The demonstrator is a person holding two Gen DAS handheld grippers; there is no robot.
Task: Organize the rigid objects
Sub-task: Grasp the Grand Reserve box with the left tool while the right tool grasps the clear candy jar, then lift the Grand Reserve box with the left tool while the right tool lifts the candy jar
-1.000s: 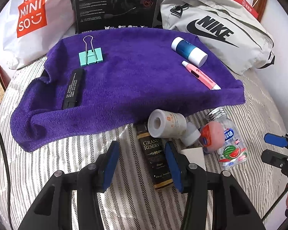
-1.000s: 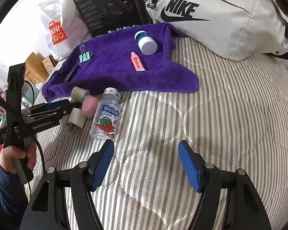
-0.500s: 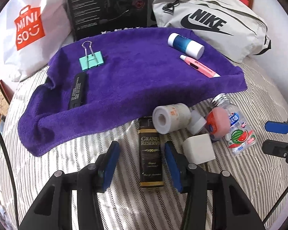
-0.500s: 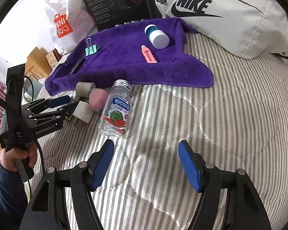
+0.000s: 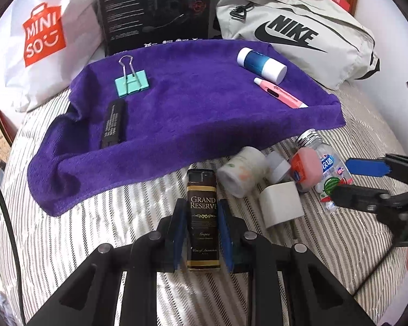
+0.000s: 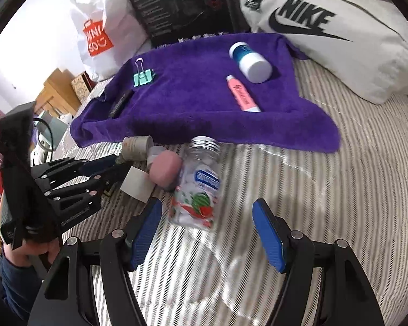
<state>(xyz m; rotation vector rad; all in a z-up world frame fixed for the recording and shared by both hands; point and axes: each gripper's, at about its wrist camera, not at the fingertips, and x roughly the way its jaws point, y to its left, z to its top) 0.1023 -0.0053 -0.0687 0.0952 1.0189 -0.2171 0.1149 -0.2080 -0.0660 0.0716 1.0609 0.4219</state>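
Note:
My left gripper (image 5: 201,205) is shut on a dark "Grand Reserve" lighter-shaped box (image 5: 203,217) that lies on the striped bedcover. Beside it lie a tape roll (image 5: 242,171), a white cube (image 5: 281,206) and a pink sponge (image 5: 306,168). My right gripper (image 6: 206,212) stands open, and the bottom end of a clear bottle (image 6: 201,182) with a watermelon label lies between its fingertips, untouched. A purple towel (image 5: 176,103) holds a teal binder clip (image 5: 132,84), a black bar (image 5: 113,123), a blue-and-white bottle (image 5: 261,62) and a pink highlighter (image 5: 280,97).
Behind the towel stand a white Miniso bag (image 5: 43,38), a black product box (image 5: 155,8) and a grey Nike bag (image 5: 291,30). Striped bedcover (image 6: 340,203) spreads to the right of the bottle. Wooden furniture (image 6: 57,92) lies past the bed's left edge.
My left jaws have closed onto the Grand Reserve box, which lay between them open before. The right gripper has moved up to the clear bottle, whose end now lies between its fingertips.

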